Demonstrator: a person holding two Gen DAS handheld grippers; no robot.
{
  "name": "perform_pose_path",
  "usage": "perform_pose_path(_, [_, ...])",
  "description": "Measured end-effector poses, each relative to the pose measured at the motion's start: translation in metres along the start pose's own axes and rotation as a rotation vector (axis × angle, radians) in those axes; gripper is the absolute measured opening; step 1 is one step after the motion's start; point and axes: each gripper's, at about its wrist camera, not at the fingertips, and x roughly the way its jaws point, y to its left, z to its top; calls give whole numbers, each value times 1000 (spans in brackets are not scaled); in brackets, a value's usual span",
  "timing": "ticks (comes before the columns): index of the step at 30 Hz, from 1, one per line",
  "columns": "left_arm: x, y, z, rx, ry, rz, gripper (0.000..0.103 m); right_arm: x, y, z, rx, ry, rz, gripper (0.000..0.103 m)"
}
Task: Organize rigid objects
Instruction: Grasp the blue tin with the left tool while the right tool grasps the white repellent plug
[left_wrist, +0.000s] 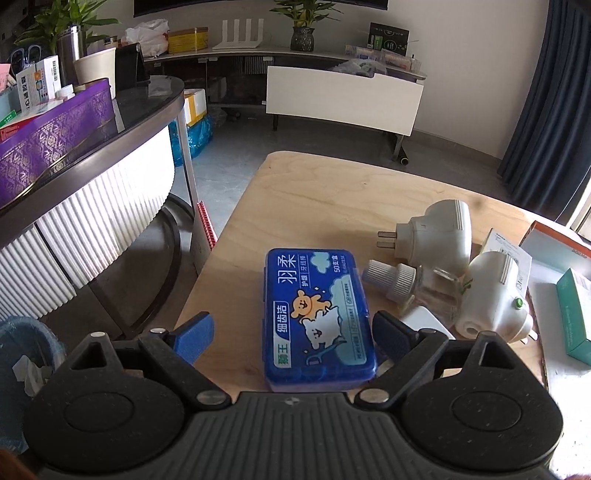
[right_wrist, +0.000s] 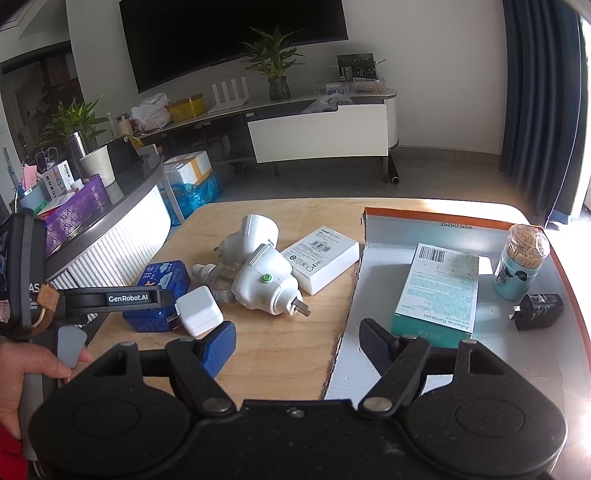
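Left gripper (left_wrist: 291, 332), jaws open, straddles the blue floss box (left_wrist: 317, 317); centre it, then close squarely. Right gripper (right_wrist: 297, 341) hangs open beside it.

The right gripper (right_wrist: 297, 341) hangs over the worktop (right_wrist: 280, 354), jaws spread wide. The tray (right_wrist: 373, 354) edge runs between them; a bandage box (right_wrist: 437, 291) lies just beyond the right jaw, a white charger (right_wrist: 198, 311) beyond the left.

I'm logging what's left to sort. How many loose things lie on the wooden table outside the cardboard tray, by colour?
Blue: 1, floss box
White: 4, two plug-in units, charger, carton
Clear: 1, bottle
Total: 6
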Motion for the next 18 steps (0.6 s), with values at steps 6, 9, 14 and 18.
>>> perform_pose_path(6, [13,-2,-1,42,-9,-15,70,12,-1,4,-13,16,3,87])
perform_pose_path(9, [9,-3,-2,55,-22,-36,63,23,1,9,-28,28,18,89])
perform_pose_path(14, [-1,3,-5,18,-42,-53,63,48,11,23,-76,46,57,91])
perform_pose_path(18, [-18,11,-6,-6,-62,-70,63,75,22,32,-145,68,72,91])
